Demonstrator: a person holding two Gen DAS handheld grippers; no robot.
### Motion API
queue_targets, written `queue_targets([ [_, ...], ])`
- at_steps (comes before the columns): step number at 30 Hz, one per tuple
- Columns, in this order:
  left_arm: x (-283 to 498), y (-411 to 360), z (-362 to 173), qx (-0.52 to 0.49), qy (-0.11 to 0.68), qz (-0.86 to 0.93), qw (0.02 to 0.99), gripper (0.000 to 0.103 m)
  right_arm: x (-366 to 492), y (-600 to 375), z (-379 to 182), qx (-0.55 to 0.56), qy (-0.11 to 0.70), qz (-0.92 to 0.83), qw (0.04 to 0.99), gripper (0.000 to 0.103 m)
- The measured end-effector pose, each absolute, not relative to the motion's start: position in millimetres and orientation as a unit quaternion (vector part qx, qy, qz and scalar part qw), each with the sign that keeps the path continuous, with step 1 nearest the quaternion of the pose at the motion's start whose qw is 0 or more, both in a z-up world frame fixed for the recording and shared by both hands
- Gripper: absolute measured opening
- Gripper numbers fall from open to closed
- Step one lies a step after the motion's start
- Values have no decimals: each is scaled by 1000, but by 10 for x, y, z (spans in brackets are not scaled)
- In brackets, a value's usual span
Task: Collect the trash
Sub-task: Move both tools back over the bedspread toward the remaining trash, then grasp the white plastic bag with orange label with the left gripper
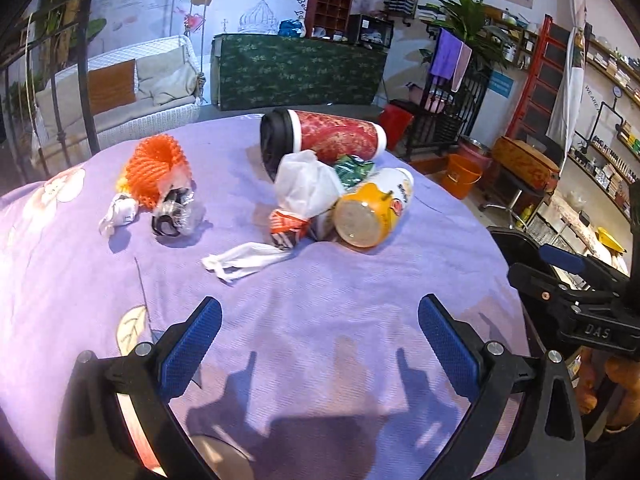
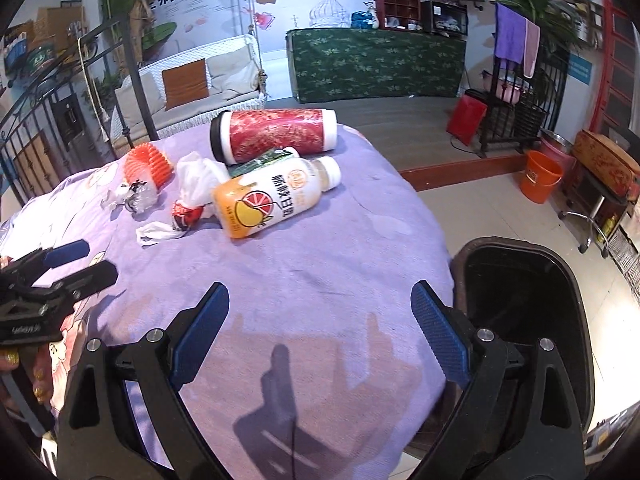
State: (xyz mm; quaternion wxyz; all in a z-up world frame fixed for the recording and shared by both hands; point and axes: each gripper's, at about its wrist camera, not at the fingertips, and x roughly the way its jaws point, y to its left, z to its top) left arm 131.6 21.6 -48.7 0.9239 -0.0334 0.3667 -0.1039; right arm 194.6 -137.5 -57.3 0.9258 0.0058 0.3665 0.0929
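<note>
Trash lies on a purple cloth table (image 1: 320, 320): an orange foam net (image 1: 154, 170), a crumpled clear wrapper (image 1: 176, 212), a white plastic bag (image 1: 306, 186), a red-orange wrapper (image 1: 286, 226), a green packet (image 1: 352, 170), a juice bottle (image 1: 374, 208) on its side and a red tumbler (image 1: 324, 136) behind it. My left gripper (image 1: 320, 328) hangs open over bare cloth, short of the pile. My right gripper (image 2: 320, 316) is open too, near the table's right edge, the juice bottle (image 2: 272, 196) ahead of it. A black bin (image 2: 520, 312) stands open right of the table.
A white wicker sofa (image 1: 132, 96) and a green-draped counter (image 1: 300, 68) stand behind the table. An orange bucket (image 2: 540, 176), a red bag (image 2: 466, 118) and a black metal rack (image 2: 516, 112) sit on the floor to the right. Each gripper shows at the edge of the other's view.
</note>
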Motion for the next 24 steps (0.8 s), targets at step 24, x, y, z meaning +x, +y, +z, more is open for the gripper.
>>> queue_targets([
  [24,2505,120,-777,34,438,-110,892,64,2171,-1314,-631,4,379,94,920,91],
])
